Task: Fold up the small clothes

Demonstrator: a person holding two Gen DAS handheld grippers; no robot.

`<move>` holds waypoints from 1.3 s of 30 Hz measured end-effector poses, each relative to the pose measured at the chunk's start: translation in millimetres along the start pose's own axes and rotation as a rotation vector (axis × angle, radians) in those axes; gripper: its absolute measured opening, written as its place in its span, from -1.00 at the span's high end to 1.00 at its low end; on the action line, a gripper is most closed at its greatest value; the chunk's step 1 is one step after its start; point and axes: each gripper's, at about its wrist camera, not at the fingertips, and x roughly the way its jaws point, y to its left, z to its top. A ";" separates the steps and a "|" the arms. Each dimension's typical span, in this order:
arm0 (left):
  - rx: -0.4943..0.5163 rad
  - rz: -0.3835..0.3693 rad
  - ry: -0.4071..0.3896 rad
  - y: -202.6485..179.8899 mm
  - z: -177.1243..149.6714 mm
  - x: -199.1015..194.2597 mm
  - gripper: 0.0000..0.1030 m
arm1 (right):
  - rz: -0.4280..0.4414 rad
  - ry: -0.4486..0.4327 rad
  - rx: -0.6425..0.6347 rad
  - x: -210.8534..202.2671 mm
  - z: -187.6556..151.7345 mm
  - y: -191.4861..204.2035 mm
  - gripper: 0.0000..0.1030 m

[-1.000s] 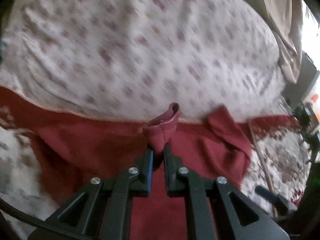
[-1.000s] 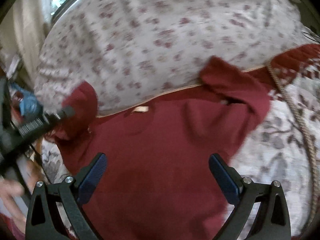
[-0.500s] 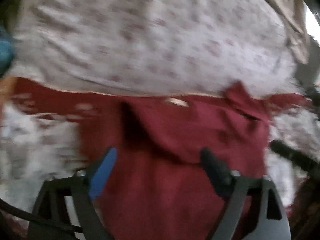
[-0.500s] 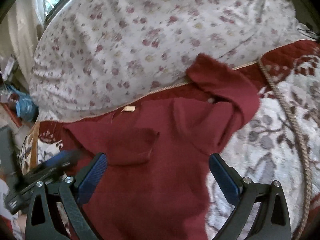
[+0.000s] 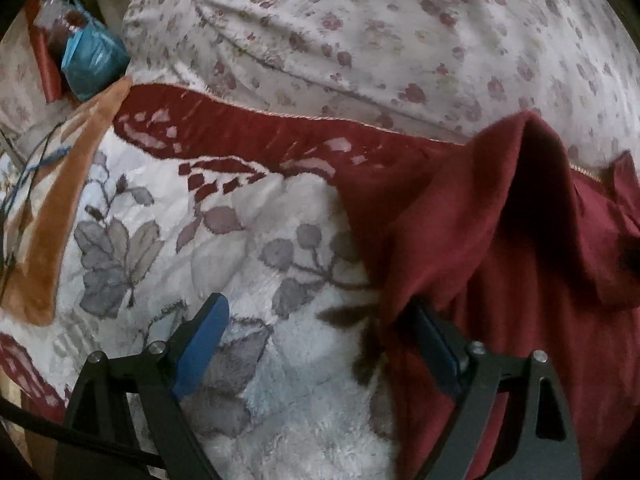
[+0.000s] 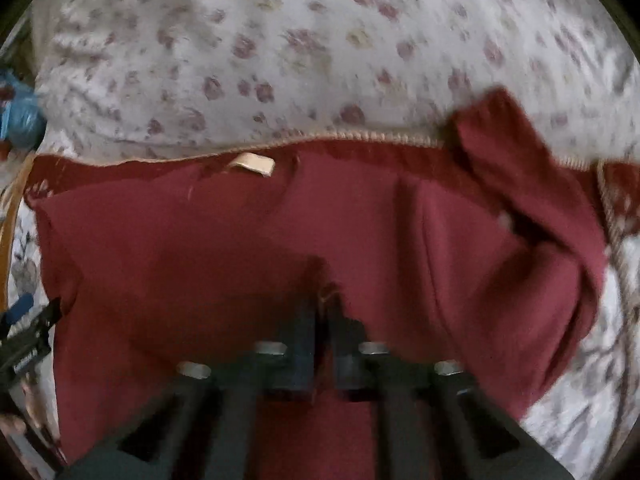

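- The right gripper (image 6: 322, 316) sits nearest in its own view, its fingers drawn close together over the middle of the dark red garment (image 6: 248, 256). A small pucker of red cloth seems caught at the tips, though blur hides the contact itself.
- The left gripper (image 5: 316, 340) has its fingers spread wide, nothing between them but the plush blanket (image 5: 256, 264). Its blue-padded left finger (image 5: 202, 342) hangs over the pale floral pile, and the other finger lies against the near left edge of the garment (image 5: 500, 280).
- The garment lies spread on the blanket, reaching from the near edge of the right wrist view up to the blanket's red border (image 5: 248, 128). Its left side is folded inward, forming a raised dark pocket in the left wrist view.
- A cream label (image 6: 252, 164) shows at the garment's far edge, at the neckline.
- A sleeve (image 6: 532, 184) on the right is turned in and bunched over the body.
- Beyond the border lies a white sheet with small reddish flowers (image 6: 320, 48), filling the far part of both views.
- At far left sits a blue plastic bag (image 5: 94, 60), beside an orange-brown cloth (image 5: 60, 208).
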 end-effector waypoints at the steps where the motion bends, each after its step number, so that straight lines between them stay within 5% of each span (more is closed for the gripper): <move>1: -0.003 0.002 0.004 -0.2 0.6 0.6 -0.74 | 0.011 -0.032 -0.012 -10.2 1.9 -0.1 0.88; 6: -0.031 -0.017 0.013 12.5 -2.7 -5.6 -0.74 | -0.148 -0.189 -0.035 -58.6 11.5 -25.9 0.88; 9: -0.033 -0.025 0.034 16.4 -3.6 -4.8 -0.74 | -0.202 -0.132 0.016 -46.0 16.7 -49.8 0.77; 11: -0.043 -0.044 0.040 23.0 -3.9 -10.8 -0.74 | -0.222 -0.065 0.054 -35.9 15.2 -58.3 0.40; 15: -0.116 -0.079 -0.024 47.3 1.0 -30.6 -0.74 | 0.015 -0.101 0.029 -56.7 -2.8 -22.9 -0.22; 20: -0.187 -0.055 0.016 62.8 5.8 -17.3 -0.74 | 0.379 -0.028 -0.267 -53.5 -15.6 101.6 -0.24; 23: -0.212 -0.026 0.013 73.1 7.6 -16.7 -0.74 | 0.500 0.027 -0.339 -36.1 -27.6 155.8 -0.24; 33: -0.406 -0.048 0.008 123.6 14.5 -12.2 -0.74 | 0.595 -0.024 -0.155 35.1 -14.5 204.2 -0.28; 36: -0.404 -0.031 -0.002 125.3 17.5 -11.1 -0.74 | 0.697 0.030 -0.199 29.7 -30.9 220.6 -0.28; 39: -0.384 -0.045 -0.001 119.1 19.6 -10.2 -0.74 | 0.670 -0.018 -0.279 11.6 -45.9 220.2 -0.28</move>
